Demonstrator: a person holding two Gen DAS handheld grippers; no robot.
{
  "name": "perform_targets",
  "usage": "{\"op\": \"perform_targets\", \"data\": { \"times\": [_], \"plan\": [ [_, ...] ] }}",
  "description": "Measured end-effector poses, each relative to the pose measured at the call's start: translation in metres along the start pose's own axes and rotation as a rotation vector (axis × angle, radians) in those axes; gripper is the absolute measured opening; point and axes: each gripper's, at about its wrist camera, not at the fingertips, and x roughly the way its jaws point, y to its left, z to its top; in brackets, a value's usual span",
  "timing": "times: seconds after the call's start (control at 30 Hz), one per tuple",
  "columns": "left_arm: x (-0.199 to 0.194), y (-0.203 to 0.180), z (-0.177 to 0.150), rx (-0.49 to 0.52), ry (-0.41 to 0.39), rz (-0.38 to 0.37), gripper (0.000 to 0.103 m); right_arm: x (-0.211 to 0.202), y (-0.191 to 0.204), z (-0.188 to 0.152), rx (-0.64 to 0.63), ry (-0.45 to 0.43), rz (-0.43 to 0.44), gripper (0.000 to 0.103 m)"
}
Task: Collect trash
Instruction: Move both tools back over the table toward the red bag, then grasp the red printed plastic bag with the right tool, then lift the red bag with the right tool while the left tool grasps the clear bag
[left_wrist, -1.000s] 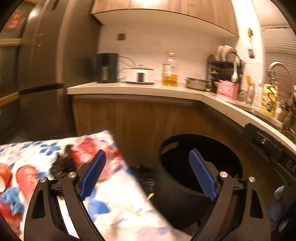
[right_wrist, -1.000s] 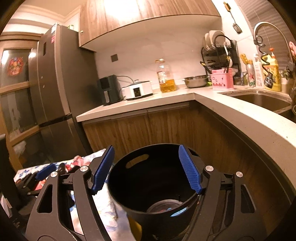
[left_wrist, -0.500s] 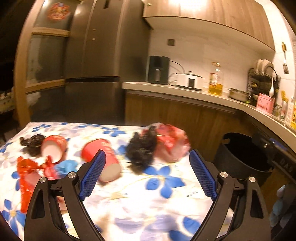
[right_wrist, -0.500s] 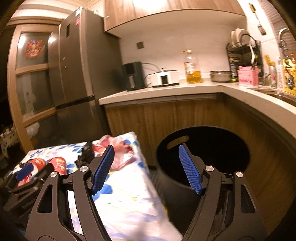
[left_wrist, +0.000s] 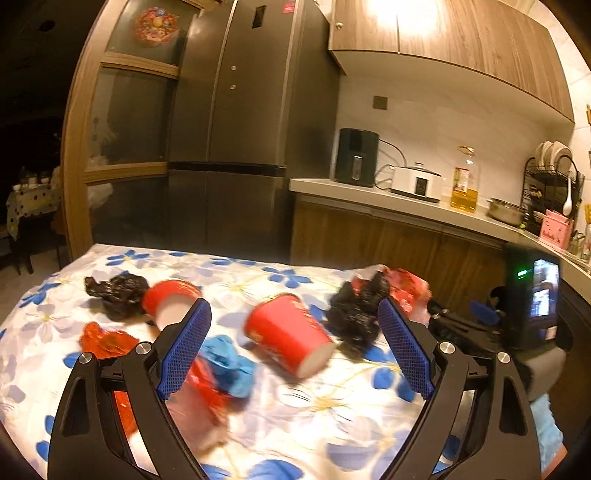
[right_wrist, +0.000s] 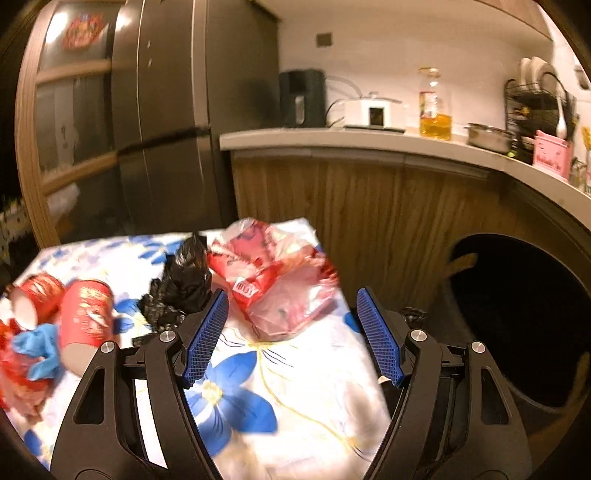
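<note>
Only rightward (right view) — bin

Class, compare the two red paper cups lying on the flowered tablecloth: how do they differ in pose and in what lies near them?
In the left wrist view, the nearer red cup lies with its open mouth toward the camera; the farther red cup does too, but sits partly hidden behind a gripper finger. The farther one lies against a black bag; the nearer lies beside a blue glove. Both are red, tipped over and ungripped.

Fridge, oil bottle, dish rack
</note>
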Motion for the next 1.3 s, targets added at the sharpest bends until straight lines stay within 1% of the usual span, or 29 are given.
{"op": "perform_targets", "data": {
  "times": [0.07,0.13,0.23,0.27,0.3,0.33,0.4,0.43,0.5,0.57,0.73,0.83,1.07,1.3],
  "plan": [
    [0.002,0.009,0.003,-0.013,-0.002,0.013,0.088,0.017,0.006,0.001,-0.010,0.042,0.003,0.071],
    [0.004,0.017,0.005,-0.024,-0.001,0.019,0.088,0.029,0.010,0.001,-0.013,0.065,0.004,0.071],
    [0.005,0.025,0.008,-0.038,-0.008,0.026,0.088,0.045,0.015,0.001,-0.020,0.103,0.001,0.066],
    [0.006,0.026,0.009,-0.039,-0.011,0.029,0.088,0.051,0.018,0.000,-0.027,0.120,-0.009,0.061],
    [0.006,0.028,0.009,-0.038,-0.013,0.033,0.088,0.056,0.019,-0.002,-0.033,0.135,-0.017,0.051],
    [0.007,0.030,0.009,-0.039,-0.013,0.034,0.088,0.059,0.020,-0.002,-0.037,0.146,-0.019,0.046],
    [0.008,0.033,0.009,-0.044,-0.011,0.037,0.088,0.066,0.022,-0.005,-0.051,0.177,-0.026,0.021],
    [0.008,0.034,0.009,-0.046,-0.008,0.038,0.088,0.067,0.022,-0.005,-0.051,0.180,-0.023,0.018],
    [0.008,0.036,0.009,-0.054,-0.004,0.039,0.088,0.064,0.019,-0.005,-0.042,0.167,-0.002,0.008],
    [0.008,0.037,0.009,-0.062,-0.002,0.036,0.088,0.058,0.017,-0.003,-0.033,0.140,0.013,0.005],
    [0.006,0.036,0.008,-0.057,0.000,0.034,0.088,0.039,0.011,0.003,-0.006,0.073,0.005,0.005],
    [0.007,0.035,0.006,-0.059,0.015,0.022,0.088,0.030,0.007,0.005,0.014,0.056,-0.006,0.005],
    [0.009,0.022,0.001,-0.045,0.037,-0.024,0.088,0.011,-0.006,0.009,0.057,0.018,0.003,0.004],
    [0.006,0.017,-0.001,-0.048,0.040,-0.042,0.088,-0.024,-0.025,0.013,0.114,-0.050,0.007,0.004]
  ]
}}
